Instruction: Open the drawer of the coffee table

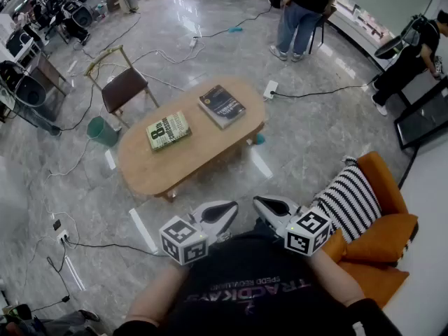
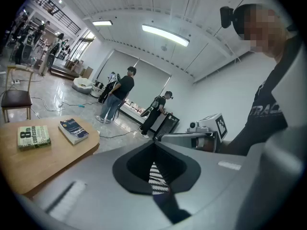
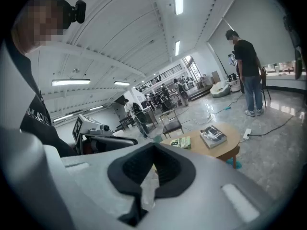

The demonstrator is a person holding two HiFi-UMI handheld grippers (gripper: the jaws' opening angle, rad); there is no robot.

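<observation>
The oval wooden coffee table (image 1: pixel 143 165) stands on the marble floor ahead of me, with a green-and-cream book (image 1: pixel 168 130) and a dark book (image 1: pixel 221 106) on top. I can make out no drawer front on it from here. My left gripper (image 1: pixel 230 207) and right gripper (image 1: pixel 259 202) are held close to my body, short of the table's near edge, tips angled toward each other. Both are shut with nothing in them. The left gripper view shows its jaws (image 2: pixel 154 145) shut, the table (image 2: pixel 29 164) low at the left. In the right gripper view its jaws (image 3: pixel 153 145) are shut too, the table (image 3: pixel 229 143) beyond them.
A wooden chair (image 1: pixel 124 86) and a green bin (image 1: pixel 103 130) stand left of the table. An orange armchair (image 1: pixel 392 229) with a striped cushion (image 1: pixel 348 200) is at my right. Cables and a power strip (image 1: pixel 270 89) lie on the floor. People (image 1: pixel 299 12) stand farther off.
</observation>
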